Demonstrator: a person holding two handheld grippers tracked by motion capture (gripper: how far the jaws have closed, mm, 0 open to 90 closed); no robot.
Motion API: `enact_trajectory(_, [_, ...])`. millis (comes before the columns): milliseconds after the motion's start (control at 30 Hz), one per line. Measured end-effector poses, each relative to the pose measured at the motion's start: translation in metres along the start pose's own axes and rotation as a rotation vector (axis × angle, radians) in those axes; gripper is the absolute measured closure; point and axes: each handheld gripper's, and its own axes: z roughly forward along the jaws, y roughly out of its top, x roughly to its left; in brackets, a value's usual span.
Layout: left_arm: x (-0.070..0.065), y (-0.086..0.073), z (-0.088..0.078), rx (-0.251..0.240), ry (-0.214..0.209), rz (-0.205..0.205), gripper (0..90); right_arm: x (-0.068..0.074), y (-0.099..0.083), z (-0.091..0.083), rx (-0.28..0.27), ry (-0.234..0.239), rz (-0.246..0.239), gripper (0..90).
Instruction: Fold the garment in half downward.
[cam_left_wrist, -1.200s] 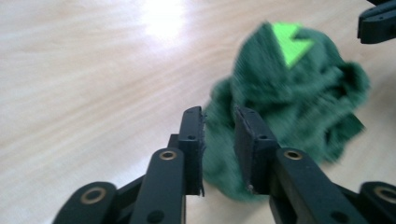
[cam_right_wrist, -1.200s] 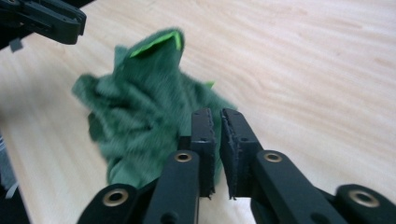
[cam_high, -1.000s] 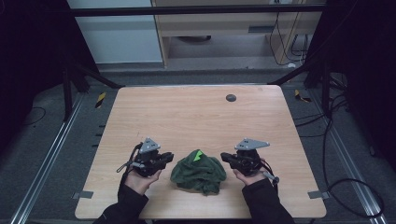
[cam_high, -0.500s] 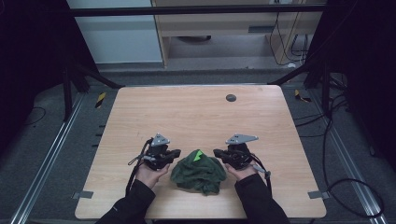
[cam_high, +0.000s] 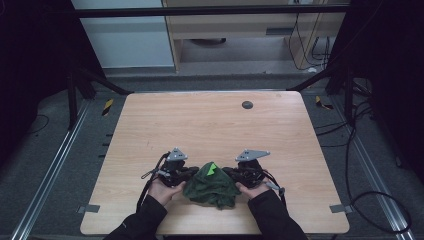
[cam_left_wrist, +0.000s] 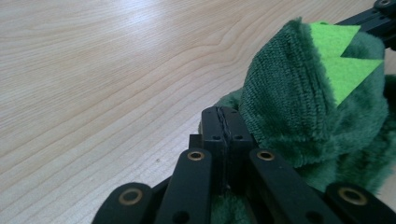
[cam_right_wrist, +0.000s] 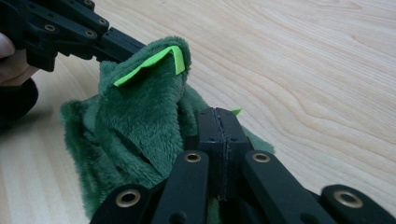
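Both hands had closed in on the green plush cloth (cam_high: 210, 183) from either side since the earlier frame, low in the middle of the frame.
On the wooden surface (cam_high: 210, 125) the crumpled cloth lay near the front edge; the left gripper (cam_high: 184, 173) and right gripper (cam_high: 234, 174) each had jaws pressed together, seemingly pinching its fabric. Lifting evenly and spreading outward would best open it without slipping.
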Motion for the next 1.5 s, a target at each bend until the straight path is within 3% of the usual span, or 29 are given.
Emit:
enact_trajectory(367, [-0.017, -0.007, -0.019, -0.014, -0.051, 0.021, 88.5, 0.012, -0.005, -0.015, -0.020, 0.037, -0.019, 89.7])
enact_trajectory(767, [-0.034, -0.026, -0.031, 0.021, -0.086, 0.043, 88.3, 0.022, -0.019, -0.029, -0.014, 0.069, -0.013, 89.7])
enact_trajectory(1100, [-0.041, -0.039, -0.025, 0.088, -0.083, 0.056, 88.3, 0.028, -0.037, -0.034, 0.027, 0.085, 0.003, 89.3])
enact_trajectory(1500, [-0.045, -0.045, -0.013, 0.134, -0.056, 0.076, 89.1, 0.024, -0.048, -0.021, 0.072, 0.062, -0.005, 88.9])
